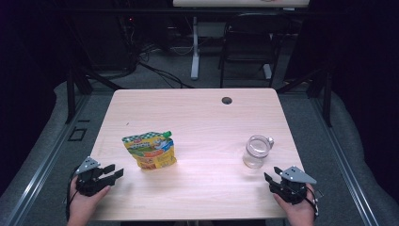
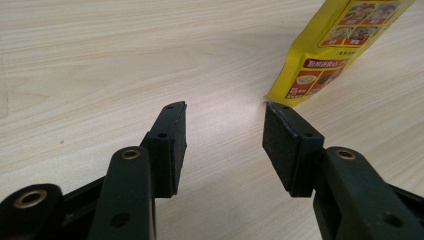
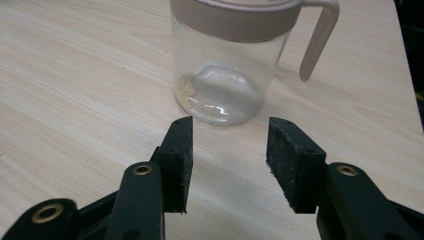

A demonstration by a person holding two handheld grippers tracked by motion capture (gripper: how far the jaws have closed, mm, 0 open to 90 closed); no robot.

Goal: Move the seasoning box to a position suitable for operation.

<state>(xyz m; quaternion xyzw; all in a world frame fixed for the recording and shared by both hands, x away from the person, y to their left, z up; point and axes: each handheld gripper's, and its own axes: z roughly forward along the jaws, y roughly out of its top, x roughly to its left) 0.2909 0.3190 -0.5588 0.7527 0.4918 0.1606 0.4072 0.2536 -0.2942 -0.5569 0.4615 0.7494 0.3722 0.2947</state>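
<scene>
Desk [image 1: 197, 113] brightly lit from above, surroundings near black. High view soft, low detail. Faint glare patch on desk centre. Gripper views sharp on wood, near claw bases slightly blurred.

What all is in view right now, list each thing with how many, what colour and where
spouted food pouch: one, yellow and green with a green cap, left of the table's middle, just ahead of the left gripper
clear jar: one, see-through with a pale lid and side handle, some crumbs at the bottom, near the right edge
table: one, light wood, with a dark cable hole near the far edge
chair: one, black, on the floor beyond the table
left gripper: one, black, near left corner, jaws open with nothing between them
right gripper: one, black, near right corner, jaws open, pointing at the jar
</scene>
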